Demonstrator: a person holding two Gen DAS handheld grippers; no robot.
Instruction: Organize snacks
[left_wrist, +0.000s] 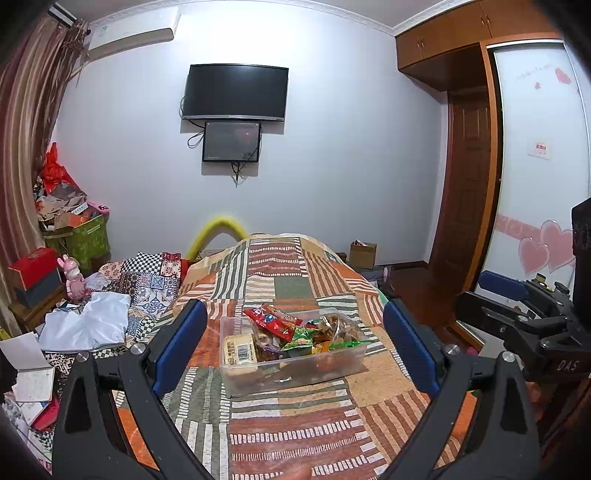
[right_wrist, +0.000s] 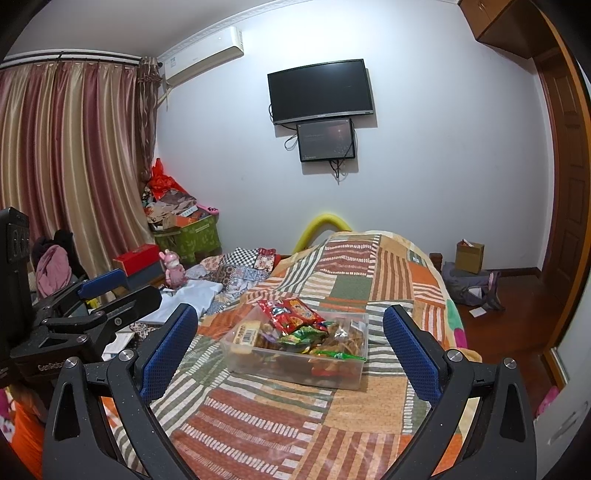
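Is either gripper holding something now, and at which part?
Nothing is held. The left gripper and right gripper are both open and short of the snack box.

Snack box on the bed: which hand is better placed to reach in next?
Little in it, perhaps the left. Both tongs are open and empty, short of the clear box. Seen from the left tongs it sits centred and a bit larger than from the right tongs. The red packet lies on top.
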